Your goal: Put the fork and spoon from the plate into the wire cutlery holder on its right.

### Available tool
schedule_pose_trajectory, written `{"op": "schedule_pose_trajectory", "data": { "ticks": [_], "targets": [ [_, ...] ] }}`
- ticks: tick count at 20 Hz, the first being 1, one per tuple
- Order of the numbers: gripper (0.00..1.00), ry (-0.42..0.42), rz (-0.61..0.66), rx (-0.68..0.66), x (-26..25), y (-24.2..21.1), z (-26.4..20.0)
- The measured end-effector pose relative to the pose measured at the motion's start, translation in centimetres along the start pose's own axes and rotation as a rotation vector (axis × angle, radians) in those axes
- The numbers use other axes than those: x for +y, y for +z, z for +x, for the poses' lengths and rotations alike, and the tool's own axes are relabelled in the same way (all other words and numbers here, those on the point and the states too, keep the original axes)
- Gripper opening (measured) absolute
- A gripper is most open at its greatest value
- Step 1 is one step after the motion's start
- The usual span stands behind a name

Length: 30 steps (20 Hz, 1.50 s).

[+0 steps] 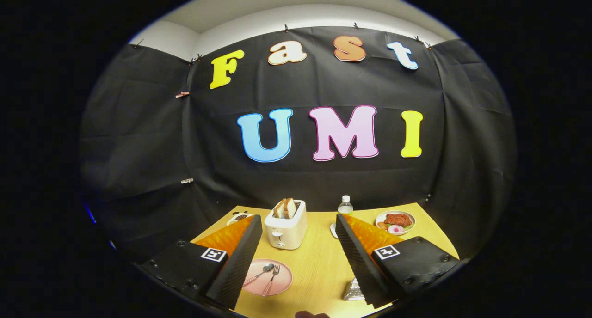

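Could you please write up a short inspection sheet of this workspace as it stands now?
Surface: wooden table, bare between the items.
Job's things: fork and spoon lie side by side on the pink plate, between the fingers, nearer the left one. Wire cutlery holder stands right of the plate, partly hidden by the right finger.
Clutter: toaster with bread slices beyond the plate; water bottle further back; plate of food at the far right; small dish at the far left.
Grippers: tool open, fingers spread wide above the table, holding nothing.
Cables: nothing seen.
Surroundings: black cloth wall behind the table.
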State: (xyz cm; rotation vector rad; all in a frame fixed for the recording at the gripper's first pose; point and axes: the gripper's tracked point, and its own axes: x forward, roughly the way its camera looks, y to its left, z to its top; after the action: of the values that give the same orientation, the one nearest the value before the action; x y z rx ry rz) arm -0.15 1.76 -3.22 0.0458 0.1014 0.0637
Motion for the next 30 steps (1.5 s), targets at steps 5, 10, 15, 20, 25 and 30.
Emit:
{"op": "schedule_pose_trajectory", "data": {
  "ticks": [5,10,15,20,25,30],
  "targets": [
    [0.99,-0.018,-0.026,-0.011,-0.9,0.0,0.1],
    [0.99,-0.032,0.000,-0.019,-1.3,-0.2,1.0],
    [0.99,-0.030,-0.053,0.023,-0.5,-2.0,2.5],
    [0.99,0.028,-0.092,0.100,2.1,-5.3,4.5],
    [0.99,0.162,-0.119,0.286,6.3,-11.5,6.4],
    [0.98,0.190,-0.157,0.520,8.0,-19.9,7.5]
  ]
}}
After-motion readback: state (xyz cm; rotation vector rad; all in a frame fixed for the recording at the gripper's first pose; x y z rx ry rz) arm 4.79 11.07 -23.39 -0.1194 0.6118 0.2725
